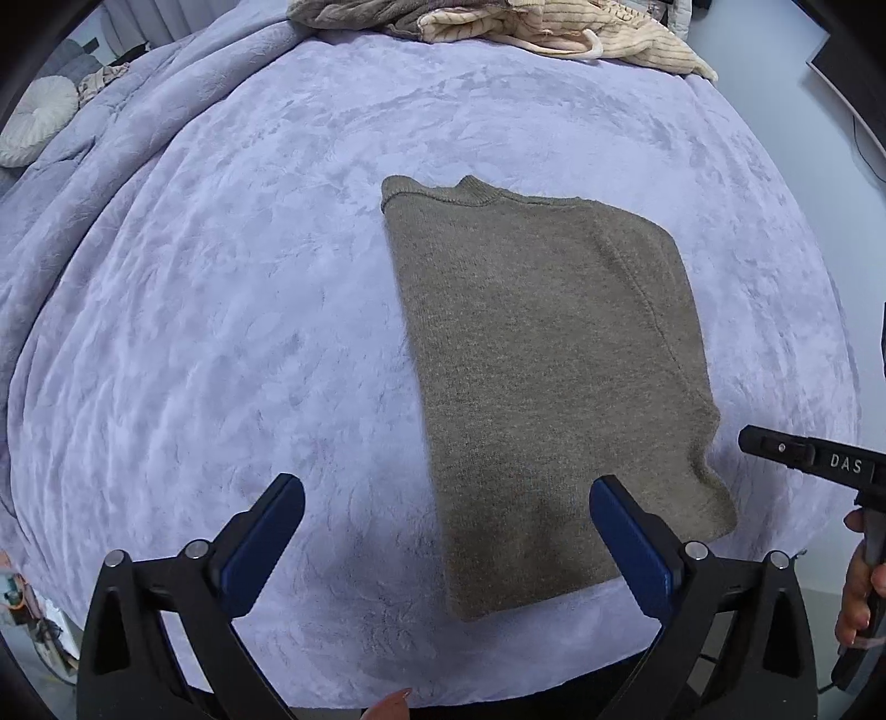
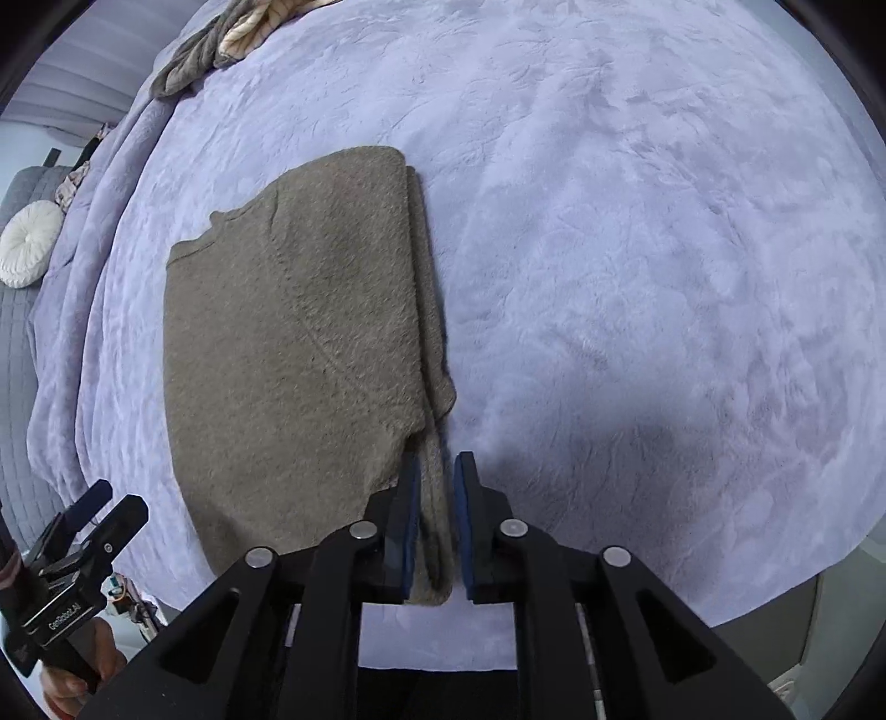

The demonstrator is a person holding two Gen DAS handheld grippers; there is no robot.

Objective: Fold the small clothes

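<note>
An olive-grey knit sweater (image 1: 542, 360) lies folded lengthwise on the lilac blanket; it also shows in the right wrist view (image 2: 293, 343). My left gripper (image 1: 446, 493) is open and empty, hovering above the sweater's near left edge. My right gripper (image 2: 436, 471) has its jaws nearly closed around the sweater's near right corner, with the folded edge between the pads. The right gripper's body (image 1: 808, 457) shows at the right edge of the left wrist view, and the left gripper's body (image 2: 83, 548) at the lower left of the right wrist view.
The lilac plush blanket (image 1: 221, 288) covers the bed. A pile of cream striped and grey clothes (image 1: 526, 27) lies at the far edge. A round white cushion (image 1: 39, 119) sits far left. The bed's near edge runs just below the sweater.
</note>
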